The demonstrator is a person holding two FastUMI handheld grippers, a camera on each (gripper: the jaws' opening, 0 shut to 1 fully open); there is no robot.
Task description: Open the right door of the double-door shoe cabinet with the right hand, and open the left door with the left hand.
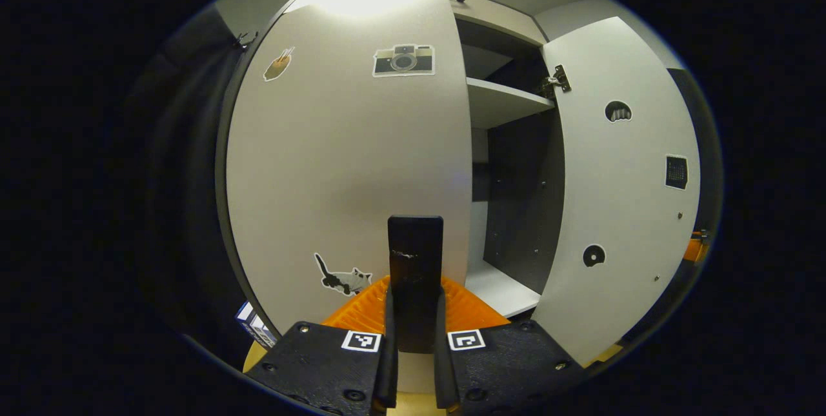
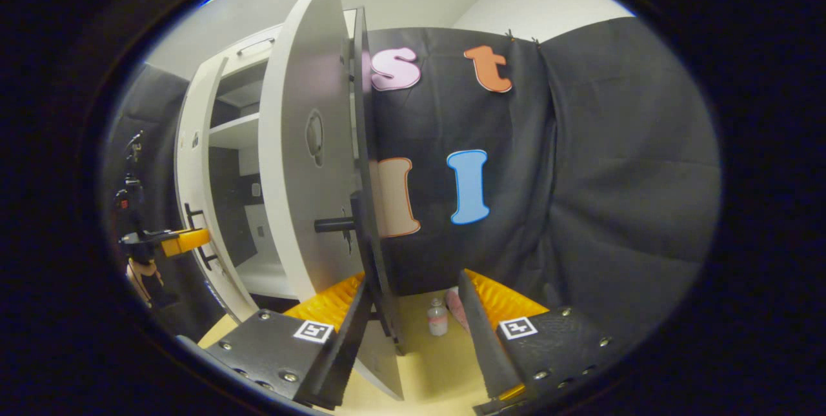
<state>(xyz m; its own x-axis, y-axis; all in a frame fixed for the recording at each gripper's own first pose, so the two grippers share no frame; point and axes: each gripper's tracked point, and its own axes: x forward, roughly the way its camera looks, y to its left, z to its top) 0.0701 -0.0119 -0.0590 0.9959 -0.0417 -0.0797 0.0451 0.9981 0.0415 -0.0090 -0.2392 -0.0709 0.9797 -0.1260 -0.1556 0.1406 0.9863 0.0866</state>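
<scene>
In the left gripper view, the left gripper (image 1: 416, 332) is right up against the pale grey left door (image 1: 348, 164) of the tall shoe cabinet. Its jaws are closed tight on the dark upright bar handle (image 1: 415, 261) fixed to that door, with one finger on each side of it. The left door stands a little way out from the cabinet, so a gap shows at its right edge. The door has stickers on it: a camera sticker (image 1: 404, 60) near the top and a small cat sticker (image 1: 343, 277) low down.

Past the gap is the dark inside of the cabinet with a white shelf (image 1: 503, 101) across it. The pale grey right door (image 1: 619, 190) is swung wide open on a metal hinge (image 1: 556, 82), and its inner face shows a few small stickers.

In the right gripper view, the right gripper (image 2: 413, 319) has its jaws spread wide. The right door's thin edge (image 2: 371, 197) stands between the two fingers, close to the left finger (image 2: 352, 326), and the right finger (image 2: 481, 332) is well apart from it. A short dark handle (image 2: 334, 225) sticks out from that door. A small clear bottle (image 2: 437, 318) stands on the yellow worktop (image 2: 426, 371) between the fingers. Far off to the left, the other gripper (image 2: 169, 240) is at the left door.
</scene>
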